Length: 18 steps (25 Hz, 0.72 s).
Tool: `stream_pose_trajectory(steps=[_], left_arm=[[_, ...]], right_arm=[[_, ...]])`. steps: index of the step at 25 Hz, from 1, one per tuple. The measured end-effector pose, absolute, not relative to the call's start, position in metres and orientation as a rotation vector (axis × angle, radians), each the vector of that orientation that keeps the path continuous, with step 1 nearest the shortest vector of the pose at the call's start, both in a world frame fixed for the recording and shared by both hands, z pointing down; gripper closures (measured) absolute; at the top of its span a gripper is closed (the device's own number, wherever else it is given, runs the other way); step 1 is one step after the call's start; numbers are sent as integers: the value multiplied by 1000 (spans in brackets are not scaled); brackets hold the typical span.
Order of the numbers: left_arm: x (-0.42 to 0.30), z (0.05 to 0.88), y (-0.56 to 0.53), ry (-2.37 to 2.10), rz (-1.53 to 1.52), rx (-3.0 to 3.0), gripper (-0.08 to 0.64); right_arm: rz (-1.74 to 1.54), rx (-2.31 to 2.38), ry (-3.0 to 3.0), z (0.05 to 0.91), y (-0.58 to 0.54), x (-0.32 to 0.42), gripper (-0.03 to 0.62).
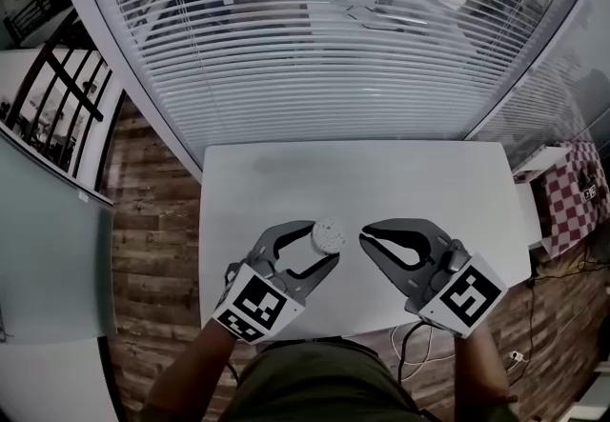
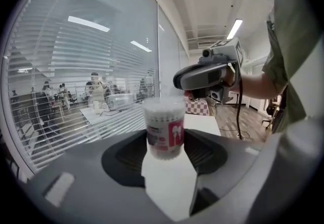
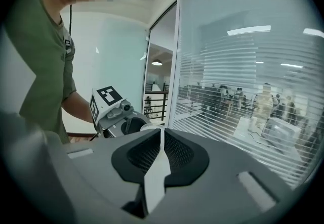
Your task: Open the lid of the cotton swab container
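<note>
No legible txt anywhere; print on cotton swab container (image 2: 163,127) too blurry to read.

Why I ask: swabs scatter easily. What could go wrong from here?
1. The left gripper clamps the cotton swab container low on its body, so a push at the lid might tip or twist it out of the pads.
2. The right gripper is shut beside the container; shut jaws may slide off the lid rather than lift it.
3. If the lid pops abruptly, swabs could spill onto the table.
</note>
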<state>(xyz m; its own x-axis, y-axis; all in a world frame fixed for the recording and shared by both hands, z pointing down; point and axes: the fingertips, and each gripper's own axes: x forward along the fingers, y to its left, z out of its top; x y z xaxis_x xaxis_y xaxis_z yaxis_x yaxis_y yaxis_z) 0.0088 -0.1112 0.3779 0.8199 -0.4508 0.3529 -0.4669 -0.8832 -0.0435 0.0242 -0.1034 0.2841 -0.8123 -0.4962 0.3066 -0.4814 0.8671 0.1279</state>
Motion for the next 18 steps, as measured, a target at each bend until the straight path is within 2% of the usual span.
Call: stream_pose_trajectory(steps=[5,18], left_arm=[[8,375,-113,-744,545,2959,325],[6,378,-107,-729,609,2963,325]], right_arm=[[-84,629,-2669,285,-104,16,574],[-89,312,-2471,297,-98,-6,410]])
